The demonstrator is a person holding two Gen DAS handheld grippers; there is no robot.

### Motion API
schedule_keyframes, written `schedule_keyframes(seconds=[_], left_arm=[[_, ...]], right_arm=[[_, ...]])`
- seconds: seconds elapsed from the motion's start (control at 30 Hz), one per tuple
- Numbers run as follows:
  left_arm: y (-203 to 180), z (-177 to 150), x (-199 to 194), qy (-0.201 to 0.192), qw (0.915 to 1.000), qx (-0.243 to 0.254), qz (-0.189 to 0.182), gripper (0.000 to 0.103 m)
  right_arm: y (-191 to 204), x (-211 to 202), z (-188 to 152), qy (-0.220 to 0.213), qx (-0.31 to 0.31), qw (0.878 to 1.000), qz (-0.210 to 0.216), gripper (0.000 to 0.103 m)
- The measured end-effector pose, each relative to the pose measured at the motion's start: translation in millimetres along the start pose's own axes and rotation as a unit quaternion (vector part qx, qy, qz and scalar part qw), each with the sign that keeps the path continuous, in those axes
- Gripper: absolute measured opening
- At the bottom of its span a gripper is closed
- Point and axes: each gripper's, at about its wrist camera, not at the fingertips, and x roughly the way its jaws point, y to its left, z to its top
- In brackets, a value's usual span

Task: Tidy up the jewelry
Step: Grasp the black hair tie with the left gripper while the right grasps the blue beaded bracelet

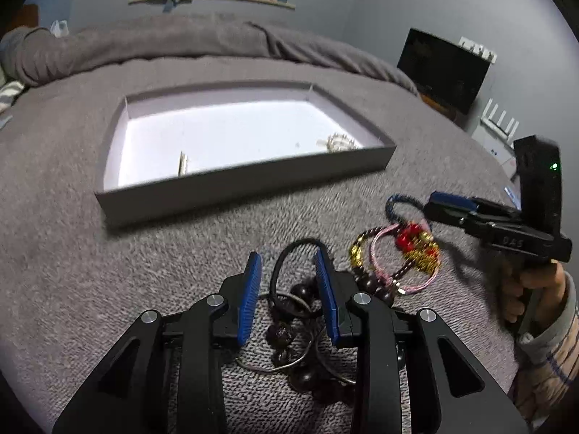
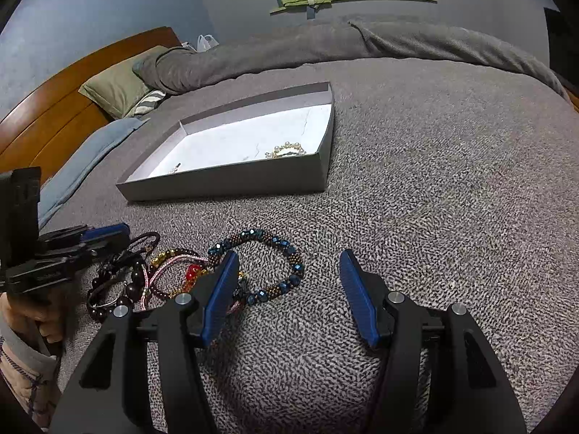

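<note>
A heap of bracelets lies on the grey blanket in front of a shallow grey box (image 1: 253, 177) with a white floor. My left gripper (image 1: 289, 264) is open, its blue pads straddling a black hair tie (image 1: 278, 271) and dark wooden beads (image 1: 300, 293). My right gripper (image 2: 289, 264) is open wider, low over the blanket, beside a blue beaded bracelet (image 2: 286, 282). It also shows in the left wrist view (image 1: 430, 206), at the heap's right edge. A pink cord bracelet with red and gold beads (image 1: 416, 246) lies between them. The box (image 2: 224, 181) holds a pearl piece (image 2: 286, 150) and a small piece (image 1: 184, 162).
Thin silver bangles (image 1: 271, 365) lie under the wooden beads. A folded grey duvet (image 1: 181, 43) and pillows (image 2: 115, 83) lie behind the box. A wooden headboard (image 2: 54, 108) is at the left, a dark monitor (image 1: 441, 68) at the right.
</note>
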Motion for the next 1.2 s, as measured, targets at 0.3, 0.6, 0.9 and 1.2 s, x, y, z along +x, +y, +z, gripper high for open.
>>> schedule_keyframes(seconds=[0.3,0.6,0.9,1.2], left_arm=[[-11,-3,8,0.020,0.9994,0.025,-0.011,0.004],[-12,-2,1,0.005,0.9996,0.027,-0.011,0.004],[-3,4,-10,-0.029,0.9996,0.003,-0.002,0.004],[16,6,-12,-0.031,0.9981,-0.027,0.045,0.004]], right_arm=[[2,13,1,0.027,-0.009,1.000,-0.011,0.042],[5,12,0,0.024,-0.019,1.000,-0.006,0.007],[-7,-8,7,-0.032,0.001,0.999,-0.032,0.007],[-21,-12,10,-0.037,0.019,0.998,-0.052,0.007]])
